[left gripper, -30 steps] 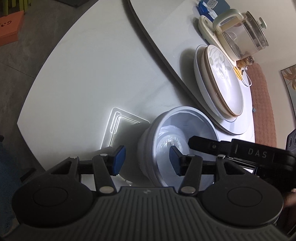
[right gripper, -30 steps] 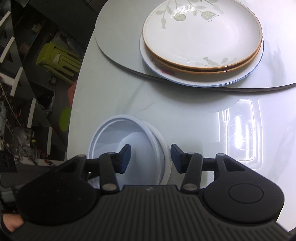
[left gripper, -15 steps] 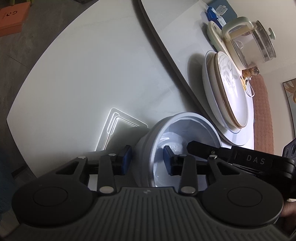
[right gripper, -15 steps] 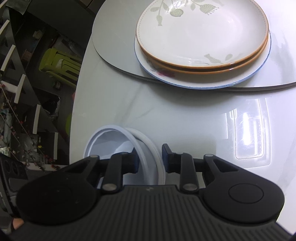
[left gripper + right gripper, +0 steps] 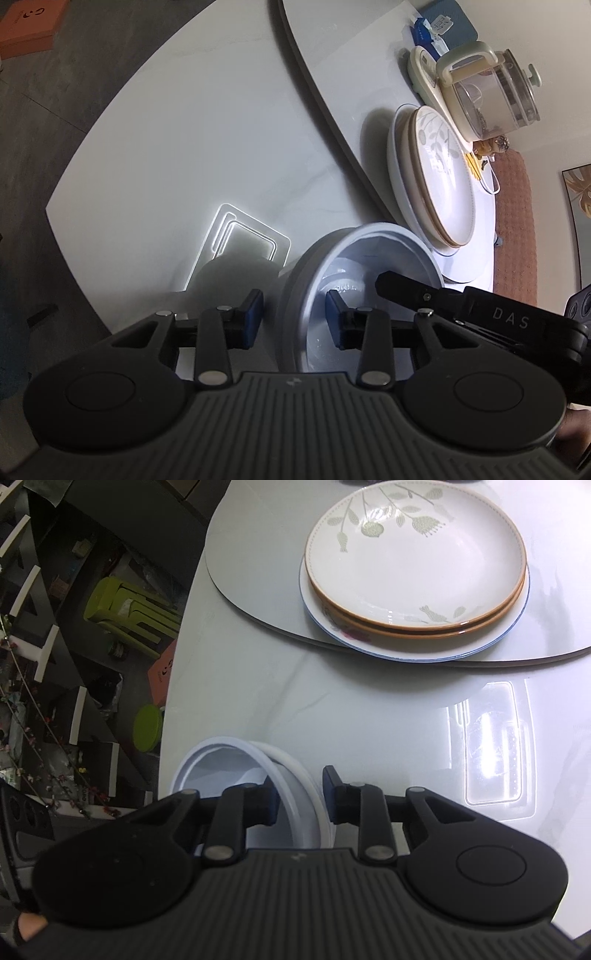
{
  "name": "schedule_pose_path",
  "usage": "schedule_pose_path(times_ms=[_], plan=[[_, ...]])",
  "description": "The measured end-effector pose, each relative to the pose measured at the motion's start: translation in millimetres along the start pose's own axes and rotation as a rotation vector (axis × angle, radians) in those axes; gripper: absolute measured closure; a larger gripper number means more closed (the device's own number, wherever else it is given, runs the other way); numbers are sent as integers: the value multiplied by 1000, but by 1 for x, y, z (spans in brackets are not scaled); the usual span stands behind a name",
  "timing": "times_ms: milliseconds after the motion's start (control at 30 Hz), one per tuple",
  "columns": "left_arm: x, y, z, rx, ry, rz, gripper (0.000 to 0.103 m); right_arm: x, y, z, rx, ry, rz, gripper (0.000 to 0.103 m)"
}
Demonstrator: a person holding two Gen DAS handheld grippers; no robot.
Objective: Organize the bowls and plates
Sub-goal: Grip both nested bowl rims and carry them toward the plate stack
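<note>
Two nested white bowls [image 5: 369, 258] sit at the near edge of the white table [image 5: 184, 147]. My left gripper [image 5: 294, 319] is shut on their left wall, one blue pad outside and one inside. In the right wrist view my right gripper [image 5: 301, 799] is shut on the opposite rim of the bowls [image 5: 221, 764]. That right gripper [image 5: 388, 282] also shows in the left wrist view, reaching into the bowl. Beyond them, a stack of plates [image 5: 413, 550] with a leaf-patterned one on top rests on a grey turntable [image 5: 258, 602]; the same plates [image 5: 439, 177] appear in the left wrist view.
A glass kettle [image 5: 491, 96], a blue packet [image 5: 439, 22] and a pink woven mat [image 5: 513, 229] stand behind the plates. The table edge runs close to the bowls, with green stools [image 5: 122, 605] and an orange box [image 5: 29, 26] on the floor below.
Both grippers were open around the bowls' walls and have closed onto them. The bowls now sit tilted between the jaws and both views have shifted slightly.
</note>
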State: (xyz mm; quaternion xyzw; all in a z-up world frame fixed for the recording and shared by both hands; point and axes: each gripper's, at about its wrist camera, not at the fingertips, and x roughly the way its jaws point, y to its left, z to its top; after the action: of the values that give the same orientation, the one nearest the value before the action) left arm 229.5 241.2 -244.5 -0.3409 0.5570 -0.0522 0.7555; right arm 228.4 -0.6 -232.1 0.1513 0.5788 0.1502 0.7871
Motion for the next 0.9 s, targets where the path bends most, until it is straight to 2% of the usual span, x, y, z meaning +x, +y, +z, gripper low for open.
schedule_pose_path(times_ms=[367, 900], plan=[[-45, -18, 5, 7, -8, -16, 61, -38, 18, -4, -3, -10, -14, 76], [-80, -52, 4, 49, -37, -50, 61, -79, 31, 4, -9, -54, -15, 76]])
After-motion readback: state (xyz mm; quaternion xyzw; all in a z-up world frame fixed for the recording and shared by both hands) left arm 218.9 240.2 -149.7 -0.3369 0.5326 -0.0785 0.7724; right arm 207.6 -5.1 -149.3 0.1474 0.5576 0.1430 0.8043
